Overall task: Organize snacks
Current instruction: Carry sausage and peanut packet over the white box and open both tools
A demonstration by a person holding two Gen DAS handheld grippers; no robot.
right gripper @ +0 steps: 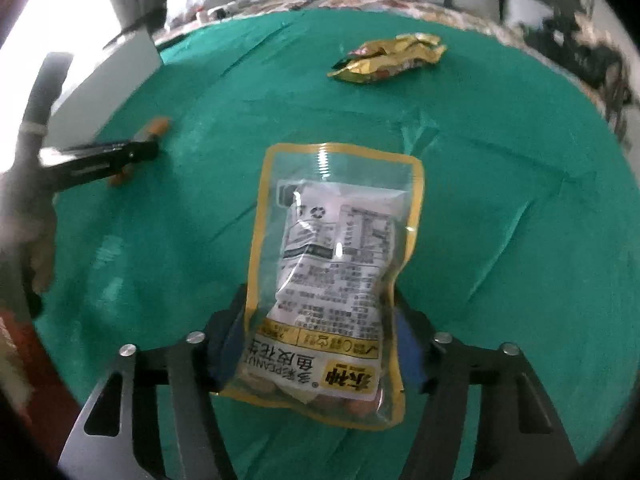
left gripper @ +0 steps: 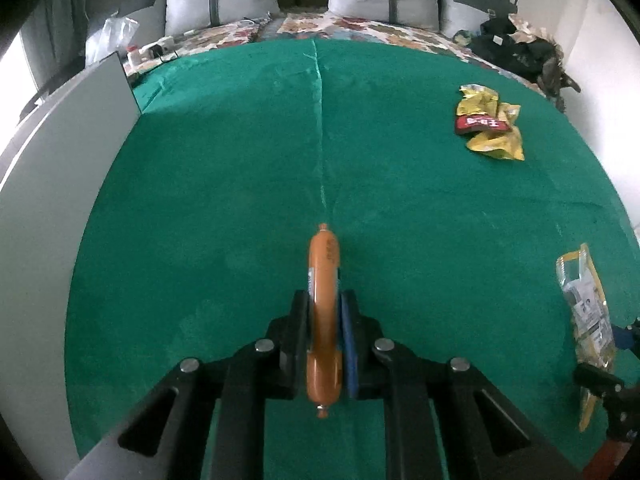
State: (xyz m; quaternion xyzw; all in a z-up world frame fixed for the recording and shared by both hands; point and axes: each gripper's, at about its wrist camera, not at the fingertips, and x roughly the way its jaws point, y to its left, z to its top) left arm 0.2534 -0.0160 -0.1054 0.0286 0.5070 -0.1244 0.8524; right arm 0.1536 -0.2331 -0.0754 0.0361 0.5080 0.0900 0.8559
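My left gripper [left gripper: 325, 300] is shut on an orange sausage stick [left gripper: 323, 280], which points forward over the green cloth [left gripper: 200, 184]. My right gripper [right gripper: 320, 312] is shut on a clear, yellow-edged peanut bag [right gripper: 336, 248], held above the cloth. The bag also shows at the right edge of the left wrist view [left gripper: 586, 320]. The left gripper with the sausage shows at the left of the right wrist view [right gripper: 148, 148]. A pile of yellow and red snack packets [left gripper: 488, 122] lies on the cloth at the far right; it also shows in the right wrist view [right gripper: 390, 58].
A grey box [left gripper: 60, 184] stands along the cloth's left edge. Grey pillows [left gripper: 220, 0] and a floral sheet [left gripper: 360, 26] lie behind the cloth. Dark clothes [left gripper: 528, 52] are heaped at the far right. A plastic bag [left gripper: 116, 30] and small items sit at the far left.
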